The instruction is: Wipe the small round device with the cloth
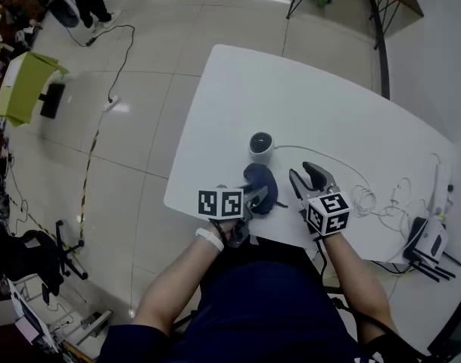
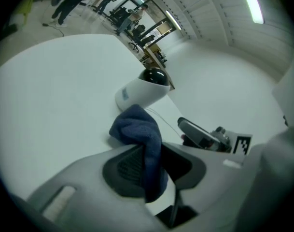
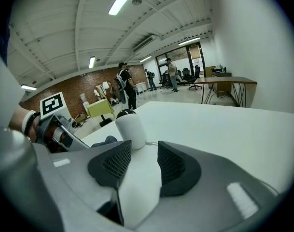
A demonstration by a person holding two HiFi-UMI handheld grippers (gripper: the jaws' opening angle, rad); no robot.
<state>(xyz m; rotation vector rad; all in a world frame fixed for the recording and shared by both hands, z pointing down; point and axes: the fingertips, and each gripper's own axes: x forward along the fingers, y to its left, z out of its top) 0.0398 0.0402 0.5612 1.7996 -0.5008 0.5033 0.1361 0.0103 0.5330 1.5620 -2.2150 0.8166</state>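
The small round device (image 1: 260, 147), white with a black dome, stands on the white table (image 1: 328, 104) with a thin white cable running from it. A dark blue cloth (image 1: 260, 186) bunches just in front of the device. My left gripper (image 1: 254, 198) is shut on the cloth (image 2: 139, 134), which hangs between its pads with the device (image 2: 142, 88) close beyond. My right gripper (image 1: 309, 177) stands open to the right of the cloth, nothing between its jaws. In the right gripper view the device (image 3: 131, 126) stands just ahead of the open right gripper (image 3: 139, 161).
A coiled white cable (image 1: 374, 203) and a white router with antennas (image 1: 434, 240) lie at the table's right. The table's near edge runs right under both grippers. Cords, a green box (image 1: 22, 85) and people are on the floor beyond.
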